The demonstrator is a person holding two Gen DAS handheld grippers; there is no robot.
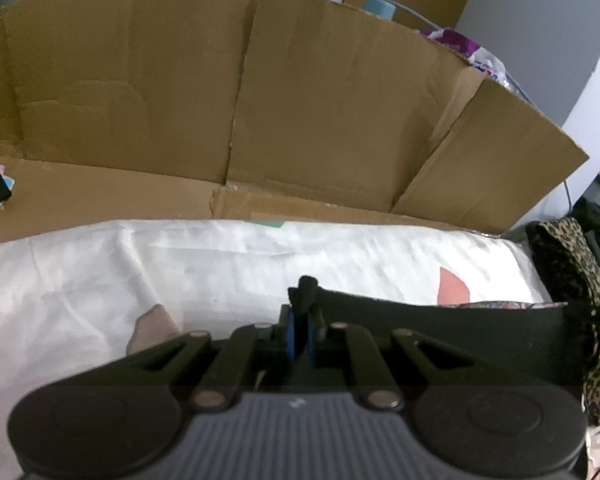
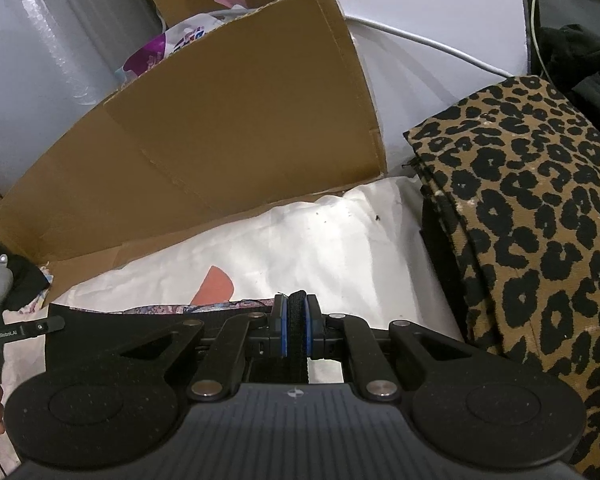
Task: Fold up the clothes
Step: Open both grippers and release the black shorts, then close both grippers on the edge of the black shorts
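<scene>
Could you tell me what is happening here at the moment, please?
A person is folding clothes with two handheld grippers. The left gripper and right gripper are each shut on one end of a black garment, stretching its edge over a white sheet. A leopard-print garment lies beside it, with cardboard behind.

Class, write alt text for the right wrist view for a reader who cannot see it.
The right gripper is shut on the edge of a black garment stretched above a white sheet. A folded leopard-print cloth lies to the right, and a cardboard box wall stands behind.
</scene>
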